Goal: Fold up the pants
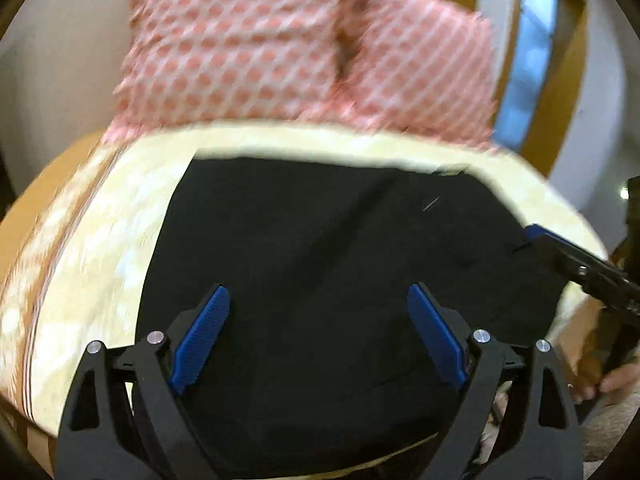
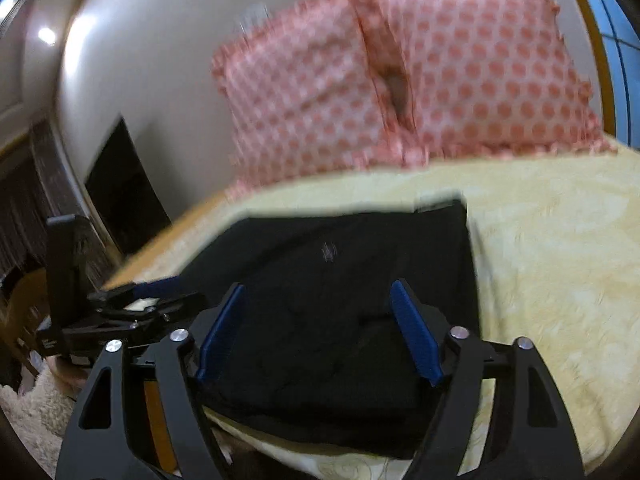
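Pants: black fabric pants [image 1: 340,264], folded into a flat, roughly rectangular stack, lying on the bed near its front edge; in the right wrist view [image 2: 340,280] their far right corner is square and sharp.
Bed: pale yellow patterned bedspread [image 1: 100,248] carries the pants; a bare strip of it shows beyond their far edge and along the left side.
Left claw: [image 1: 318,336] black frame with blue ribbed pads, spread wide apart above the near part of the pants, gripping nothing.
Right claw: [image 2: 320,330] same build, pads held wide apart over the near part of the pants, nothing between them.
Left view only: the right claw's blue tip [image 1: 538,236] at the right edge of the pants, and fingers of the person's hand [image 1: 612,380] low on the right.
Right view only: the left claw [image 2: 160,286] seen sideways at the bed's left edge, by a wooden bed rim.
Pillows: two pink-and-white dotted pillows [image 2: 400,76] side by side at the head of the bed, against a white wall; both views are blurred.
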